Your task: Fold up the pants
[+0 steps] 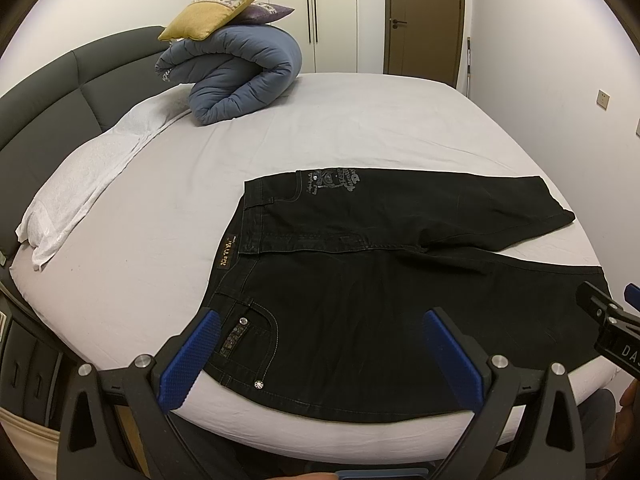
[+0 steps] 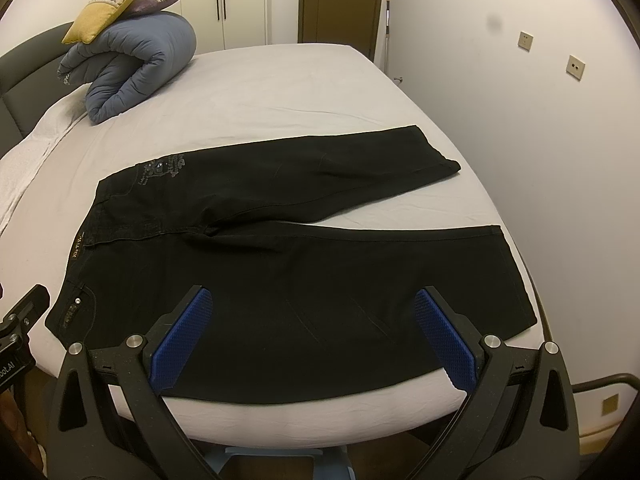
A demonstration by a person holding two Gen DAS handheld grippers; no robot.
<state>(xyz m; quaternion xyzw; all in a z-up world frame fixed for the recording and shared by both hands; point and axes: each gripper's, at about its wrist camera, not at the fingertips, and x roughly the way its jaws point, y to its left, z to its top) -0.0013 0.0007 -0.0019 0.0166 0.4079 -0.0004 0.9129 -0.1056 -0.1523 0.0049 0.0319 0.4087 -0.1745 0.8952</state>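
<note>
Left view: the black pants [image 1: 360, 280] lie flat on the bed [image 1: 180, 200], and the left tongs [image 1: 320, 348] hang wide open by the waist. Right view: the right tongs [image 2: 312, 328] gape over the near leg; pinching just the top layer could make a crooked fold.

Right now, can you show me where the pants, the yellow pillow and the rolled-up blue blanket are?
pants [image 2: 280, 272], right wrist view, middle of the near leg.
yellow pillow [image 1: 216, 10], left wrist view, its top face.
blue blanket [image 1: 248, 76], left wrist view, outer curve of the roll.
</note>
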